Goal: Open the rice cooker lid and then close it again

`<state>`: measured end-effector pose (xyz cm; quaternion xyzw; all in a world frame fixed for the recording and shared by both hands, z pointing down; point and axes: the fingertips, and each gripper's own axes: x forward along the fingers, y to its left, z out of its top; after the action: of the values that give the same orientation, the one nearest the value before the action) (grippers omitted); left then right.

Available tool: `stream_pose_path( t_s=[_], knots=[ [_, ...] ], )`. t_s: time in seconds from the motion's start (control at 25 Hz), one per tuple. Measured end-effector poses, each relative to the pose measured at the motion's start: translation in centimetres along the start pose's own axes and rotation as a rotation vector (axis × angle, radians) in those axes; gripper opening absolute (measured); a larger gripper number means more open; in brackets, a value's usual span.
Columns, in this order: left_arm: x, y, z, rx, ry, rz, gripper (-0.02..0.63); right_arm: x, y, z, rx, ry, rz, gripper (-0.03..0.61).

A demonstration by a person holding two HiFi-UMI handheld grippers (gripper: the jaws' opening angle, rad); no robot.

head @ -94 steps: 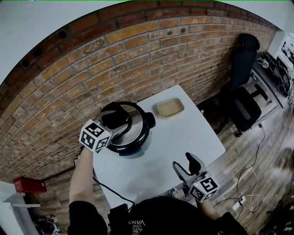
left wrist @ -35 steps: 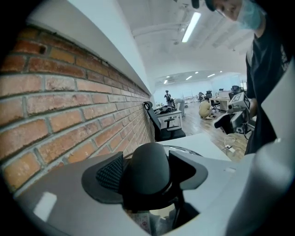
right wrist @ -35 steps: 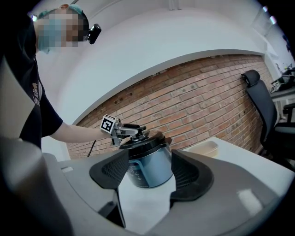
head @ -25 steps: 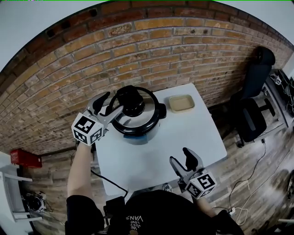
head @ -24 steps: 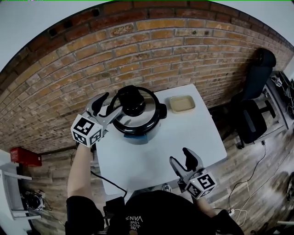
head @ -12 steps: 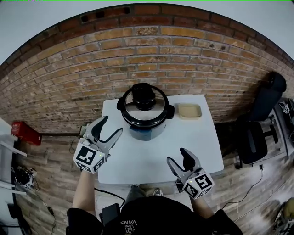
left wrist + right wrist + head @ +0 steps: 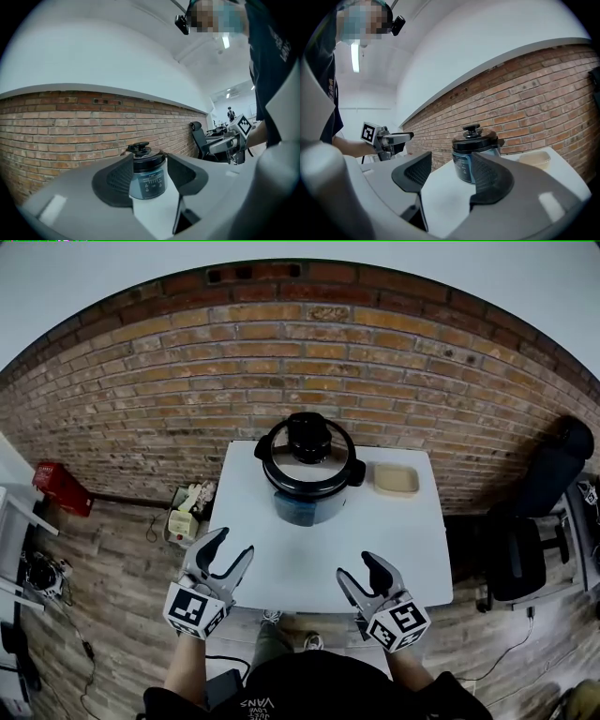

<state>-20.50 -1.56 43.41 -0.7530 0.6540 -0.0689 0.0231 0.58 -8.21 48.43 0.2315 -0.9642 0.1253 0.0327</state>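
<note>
The rice cooker stands at the far middle of the white table, its black-knobbed lid down. My left gripper hovers at the table's near left edge, well short of the cooker; it is open, its jaws have just been closing a little, and nothing is between them. My right gripper is open and empty at the near right edge. In the left gripper view the cooker shows far off between the jaws. In the right gripper view the cooker stands ahead beyond the right jaw.
A beige tray lies right of the cooker. The brick wall runs behind the table. A black office chair stands to the right. On the floor at left are a red box and small items.
My left gripper has pulled back from the cooker's left side to the near left table edge. The right gripper has barely shifted. The head view has swung so the table sits centred.
</note>
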Motion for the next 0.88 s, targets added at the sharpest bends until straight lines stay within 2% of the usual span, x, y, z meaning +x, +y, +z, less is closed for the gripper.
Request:
stream_pose_path(
  t_s=[0.2, 0.32, 0.48, 0.72, 0.88],
  knots=[
    [-2.0, -2.7, -1.5, -0.046, 0.064, 0.030, 0.178, -0.8, 0.7, -0.3, -0.032, 0.025, 0.011, 0.254],
    [-2.8, -3.7, -2.2, -0.038, 0.026, 0.058, 0.087, -1.4, 1.0, -0.9, -0.038, 0.034, 0.010, 0.214],
    [-3.6, -5.2, -3.4, -0.054, 0.021, 0.084, 0.010, -2.2, 1.1, -2.2, -0.030, 0.042, 0.014, 0.151],
    [-4.4, -7.7, -5.0, -0.089, 0.060, 0.050, 0.002, -2.9, 1.5, -3.0, -0.026, 0.051, 0.016, 0.018],
    [-4.7, -8.8, -5.6, -0.092, 0.076, 0.045, 0.002, -3.2, 1.6, -3.6, -0.017, 0.063, 0.024, 0.006]
  ],
)
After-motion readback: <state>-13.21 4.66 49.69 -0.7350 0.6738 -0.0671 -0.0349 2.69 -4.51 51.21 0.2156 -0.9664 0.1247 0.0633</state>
